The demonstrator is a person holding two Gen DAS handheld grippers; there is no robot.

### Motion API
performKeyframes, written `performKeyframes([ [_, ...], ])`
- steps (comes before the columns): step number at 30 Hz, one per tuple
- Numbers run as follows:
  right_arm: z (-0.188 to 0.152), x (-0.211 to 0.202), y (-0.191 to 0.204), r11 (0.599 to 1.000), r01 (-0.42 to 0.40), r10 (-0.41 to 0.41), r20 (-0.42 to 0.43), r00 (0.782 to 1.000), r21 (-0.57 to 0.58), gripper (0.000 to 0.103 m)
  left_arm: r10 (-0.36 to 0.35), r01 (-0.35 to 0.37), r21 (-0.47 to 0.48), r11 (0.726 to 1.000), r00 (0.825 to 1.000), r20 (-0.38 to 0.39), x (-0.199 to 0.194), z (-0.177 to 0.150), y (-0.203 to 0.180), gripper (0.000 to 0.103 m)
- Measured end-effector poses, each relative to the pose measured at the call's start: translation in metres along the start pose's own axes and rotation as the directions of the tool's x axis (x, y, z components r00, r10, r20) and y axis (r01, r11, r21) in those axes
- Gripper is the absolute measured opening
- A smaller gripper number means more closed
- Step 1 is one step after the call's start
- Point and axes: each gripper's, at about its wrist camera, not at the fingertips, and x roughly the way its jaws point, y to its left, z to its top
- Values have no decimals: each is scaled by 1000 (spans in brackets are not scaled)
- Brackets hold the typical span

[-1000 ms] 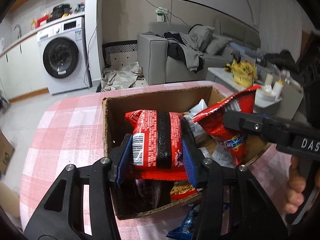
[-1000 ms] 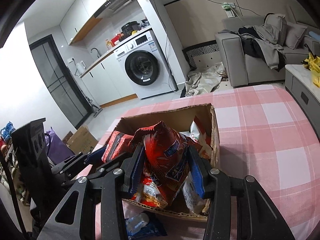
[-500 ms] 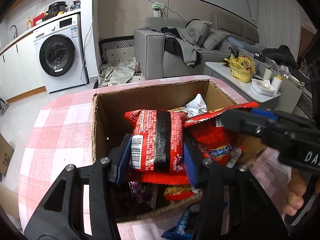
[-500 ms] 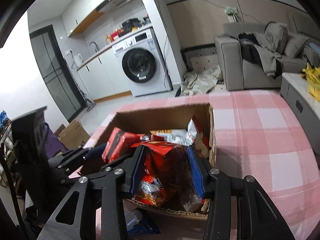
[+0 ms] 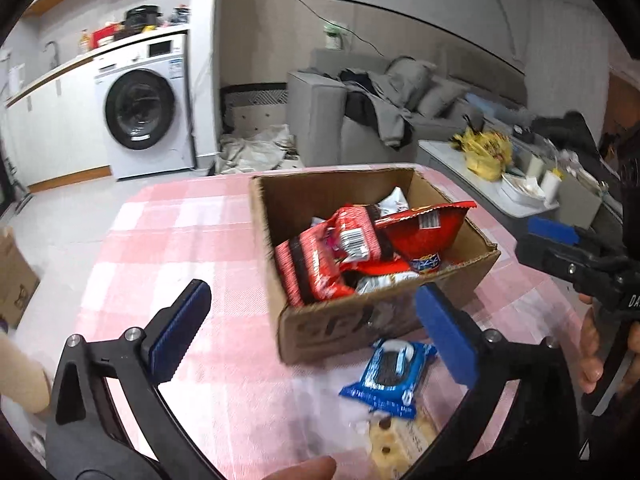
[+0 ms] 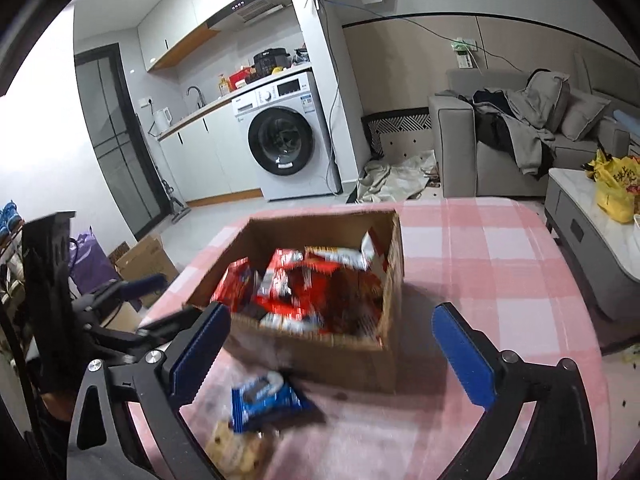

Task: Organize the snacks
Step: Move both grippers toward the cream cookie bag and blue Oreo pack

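Corrugated cardboard formed the box [image 5: 384, 320], which stood on the pink checked tablecloth [image 5: 168, 240] with red snack packets [image 5: 320, 264] heaped inside, near its front wall. The left gripper [image 5: 312, 328] had its jaws opening, spread wide with nothing between the pads; the right gripper [image 6: 332, 344] was likewise opening and empty. A blue biscuit packet [image 5: 390, 376] lay on the cloth just beside the box front, and a pale cookie packet [image 5: 400, 436] lay next to it (both outside the box).

Probable faults from this position:

1. The red packets sat high and loosely. A further packet dropped on the heap would likely slide out over the rim.
2. The blue packet lay flat and glossy. A shallow grasp could pinch only the film edge and slip.
3. The two grippers worked close together. Reaching for the same packet risked a collision.
4. A jaw catching the box front could push the box across the cloth.
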Motion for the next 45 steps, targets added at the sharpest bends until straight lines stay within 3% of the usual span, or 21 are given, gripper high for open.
performKeyframes([
  [8, -29, -28, -2, 1000, -3, 3, -17, 1000, 20, 103, 26, -26, -27, 999, 999, 20, -52, -37, 12, 102],
  [16, -46, -34, 17, 998, 18, -21, -52, 998, -56, 103, 39, -39, -34, 999, 999, 8, -69, -57, 15, 102],
  [27, -63, -4, 17, 998, 19, -31, -172, 985, -68, 103, 70, -70, 2, 998, 996, -55, -52, -59, 7, 102],
  [45, -87, 32, 14, 988, 58, -100, -301, 948, -146, 103, 12, -8, 21, 1000, 974, -225, -3, -90, -21, 102],
])
